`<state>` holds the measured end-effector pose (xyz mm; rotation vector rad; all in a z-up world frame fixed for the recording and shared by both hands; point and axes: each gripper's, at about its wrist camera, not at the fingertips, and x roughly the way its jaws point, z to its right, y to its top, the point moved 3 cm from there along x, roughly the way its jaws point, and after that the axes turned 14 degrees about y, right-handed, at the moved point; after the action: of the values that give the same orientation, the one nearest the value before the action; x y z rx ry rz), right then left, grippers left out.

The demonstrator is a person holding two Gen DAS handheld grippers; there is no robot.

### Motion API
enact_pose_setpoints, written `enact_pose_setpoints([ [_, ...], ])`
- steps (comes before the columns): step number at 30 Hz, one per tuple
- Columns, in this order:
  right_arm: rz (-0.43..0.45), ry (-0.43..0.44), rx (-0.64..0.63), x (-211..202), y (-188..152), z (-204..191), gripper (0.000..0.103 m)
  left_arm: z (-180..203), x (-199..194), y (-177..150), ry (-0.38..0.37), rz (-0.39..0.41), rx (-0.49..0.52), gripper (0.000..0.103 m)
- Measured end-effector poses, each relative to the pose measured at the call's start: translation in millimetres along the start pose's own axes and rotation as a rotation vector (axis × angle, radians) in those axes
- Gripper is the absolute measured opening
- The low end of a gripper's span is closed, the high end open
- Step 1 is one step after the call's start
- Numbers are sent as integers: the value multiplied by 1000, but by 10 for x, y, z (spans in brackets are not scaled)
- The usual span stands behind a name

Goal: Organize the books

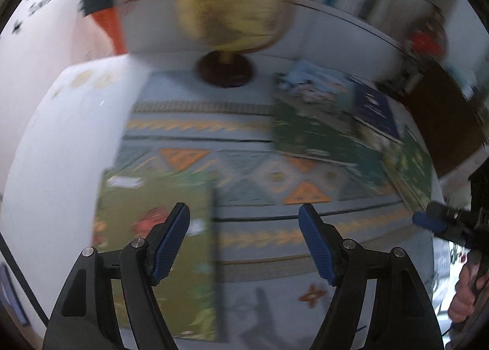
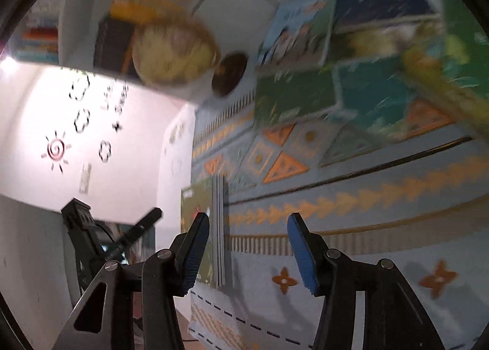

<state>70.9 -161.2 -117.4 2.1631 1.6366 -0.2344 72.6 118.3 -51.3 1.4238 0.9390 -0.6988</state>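
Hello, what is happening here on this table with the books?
A person is tidying books with two hand-held tongs. The left tongs and right tongs are both open and hold nothing. One olive-green book lies apart on the patterned cloth; several books lie spread near the globe. The pictures are blurred.

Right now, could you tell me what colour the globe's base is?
Dark reddish brown; the base shows best in the left wrist view.
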Motion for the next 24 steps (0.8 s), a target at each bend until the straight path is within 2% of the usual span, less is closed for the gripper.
enact_pose_setpoints([
  [6, 90, -59, -95, -688, 282, -130, 52, 760, -246, 284, -84, 73, 156, 76],
  [8, 125, -83, -110, -930, 414, -141, 52, 968, -264, 423, -120, 72, 185, 76],
  [12, 222, -109, -132, -1447, 607, -114, 52, 1276, -267, 687, -160, 79, 207, 76],
  [15, 283, -113, -105, -1650, 735, -29, 56, 1383, -160, 890, -170, 80, 205, 76],
  [17, 307, -113, -84, -1711, 805, 24, 57, 1393, -23, 1015, -141, 80, 204, 76],
  [20, 322, -125, -58, -1602, 954, 133, 57, 1384, 226, 1165, -41, 101, 229, 76],
  [21, 320, -125, -50, -1496, 1025, 169, 57, 1384, 349, 1220, -31, 96, 235, 76],
  [24, 332, -150, -42, -1201, 1203, 240, 57, 1385, 700, 1348, -62, 53, 221, 76],
])
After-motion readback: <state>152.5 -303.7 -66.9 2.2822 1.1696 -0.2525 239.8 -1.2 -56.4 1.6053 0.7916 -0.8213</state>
